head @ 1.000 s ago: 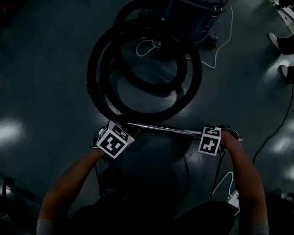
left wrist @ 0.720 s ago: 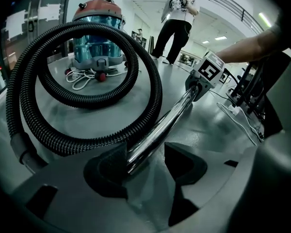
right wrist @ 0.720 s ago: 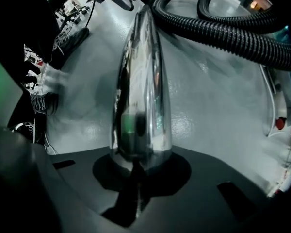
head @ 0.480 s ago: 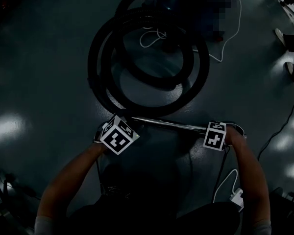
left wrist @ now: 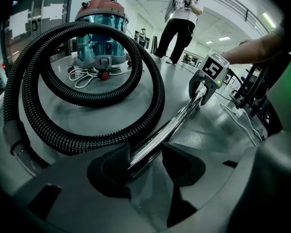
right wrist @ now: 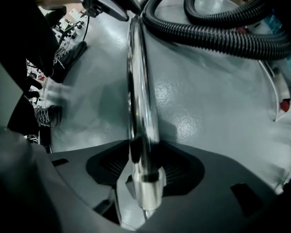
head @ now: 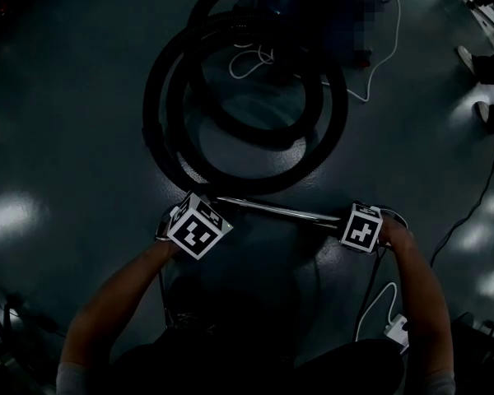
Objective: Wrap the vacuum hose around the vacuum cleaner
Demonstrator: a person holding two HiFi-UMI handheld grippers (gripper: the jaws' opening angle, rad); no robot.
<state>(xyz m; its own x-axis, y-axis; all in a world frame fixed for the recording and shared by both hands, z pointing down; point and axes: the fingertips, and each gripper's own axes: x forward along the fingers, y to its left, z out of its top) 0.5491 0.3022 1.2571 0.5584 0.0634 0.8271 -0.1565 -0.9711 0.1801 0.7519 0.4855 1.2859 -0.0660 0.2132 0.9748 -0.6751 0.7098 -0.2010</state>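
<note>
Checking both tools first: I read the L gripper (left wrist: pixel 144 160) as apart. Its jaws have just closed in a little, w/ the chrome tube (head: pixel 276 210) passing between them. The tube lies against one pad. The other pad stands just beside it, w/ a gap showing lower down.

R gripper (right wrist: pixel 146 171): jaws have just opened and stand wide apart. The tube end w/ its collar (right wrist: pixel 148 191) sits centred between them, and neither pad presses on it.

Tube: in the head view it runs roughly level from L gripper to R gripper, low over the grey floor (head: pixel 66 97). I can't tell whether it touches the floor.

Hose (left wrist: pixel 87 143): black, ribbed, coiled in approx. two large loops flat on the floor beyond the tube. The nearest loop passes just beside the tube's L end. A smooth cuff (left wrist: pixel 14 137) shows at the coil's far left in the L gripper view.

Vac (left wrist: pixel 99 28): red lid, clear blue body, upright at the far side of the coil. The hose loops lie on the floor in front of it. A white cord (left wrist: pixel 82 76) lies bundled at its base, inside the loops.

A person (left wrist: pixel 179 23) stands well beyond the vac.
</note>
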